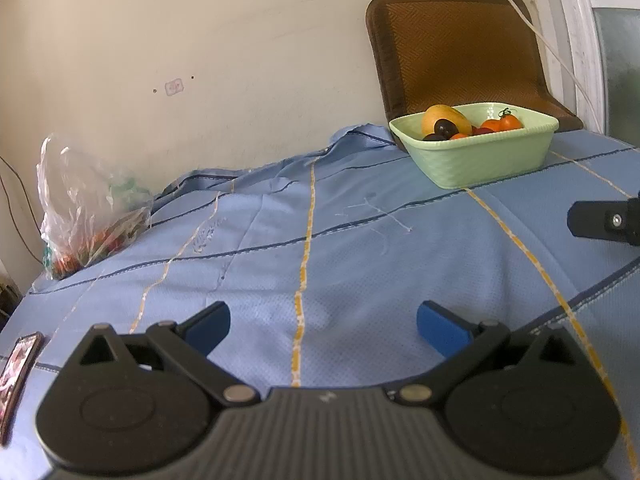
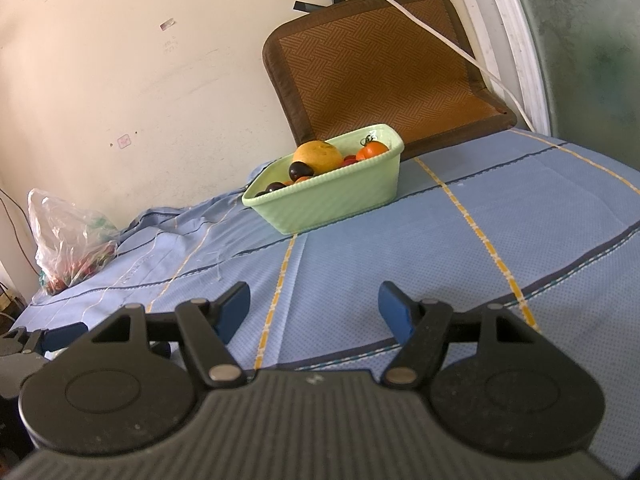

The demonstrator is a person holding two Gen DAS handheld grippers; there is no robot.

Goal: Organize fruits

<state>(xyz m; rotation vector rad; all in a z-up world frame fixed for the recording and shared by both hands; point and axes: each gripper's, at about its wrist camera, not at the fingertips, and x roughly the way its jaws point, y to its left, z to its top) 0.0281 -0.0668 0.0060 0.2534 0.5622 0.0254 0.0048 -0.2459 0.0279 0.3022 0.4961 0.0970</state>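
Note:
A pale green basket stands at the far side of the blue cloth, also in the right wrist view. It holds a yellow mango, dark plums and orange-red tomatoes. My left gripper is open and empty, low over the cloth, well short of the basket. My right gripper is open and empty, also short of the basket. A part of the right gripper shows at the right edge of the left wrist view.
A clear plastic bag with red and green contents lies at the far left by the wall. A brown woven mat leans behind the basket. A white cable hangs across it. A phone lies at the left edge.

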